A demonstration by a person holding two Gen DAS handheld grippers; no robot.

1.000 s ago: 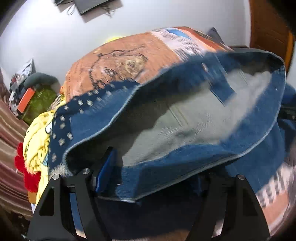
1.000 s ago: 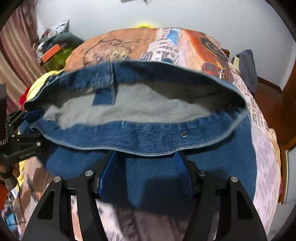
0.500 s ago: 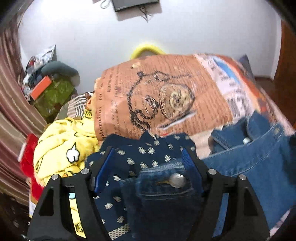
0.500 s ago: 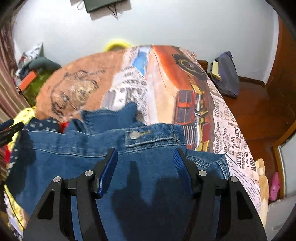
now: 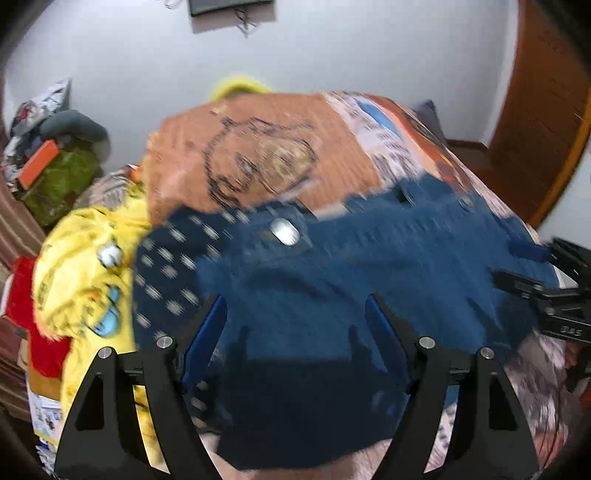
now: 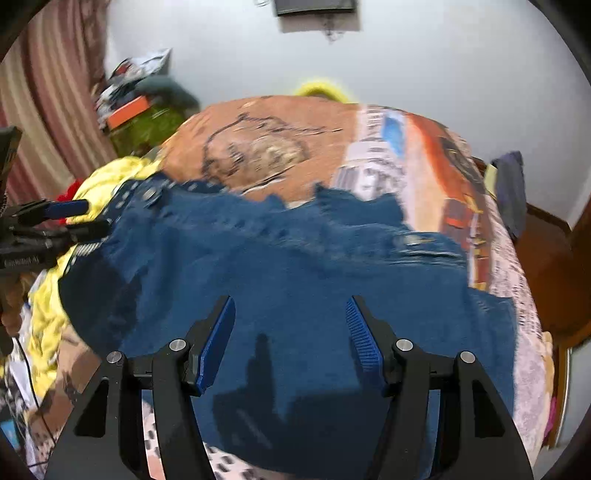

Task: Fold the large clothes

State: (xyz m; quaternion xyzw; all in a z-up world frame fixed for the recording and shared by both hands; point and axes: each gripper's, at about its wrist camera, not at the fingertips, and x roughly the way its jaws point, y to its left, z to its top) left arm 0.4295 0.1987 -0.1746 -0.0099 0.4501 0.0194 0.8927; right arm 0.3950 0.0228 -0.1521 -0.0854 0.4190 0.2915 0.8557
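Left wrist view: the frame is motion-blurred. The left gripper stands with its jaws wide apart and nothing between the blue pads; it hangs above the fabric, not gripping it. Below it the denim garment lies spread flat on the printed bedspread, a metal button showing near its upper edge. The garment's left side overlaps a dark blue dotted cloth. Just beside that, at the bed's left edge, lies a heap of yellow printed clothing with a red item against it. The right gripper enters at the frame's right edge, over the garment's right end. A dark screen hangs on the white wall behind the bed.

Right wrist view: also blurred. The right gripper has its jaws parted at a moderate width, with empty space between the pads; the denim garment lies underneath, untouched by them. The garment spans the near part of the bedspread, ragged top edge away from the camera. The left gripper shows at the left edge, its tips over the garment's far-left corner; its grip cannot be read here. A striped curtain hangs at the left.
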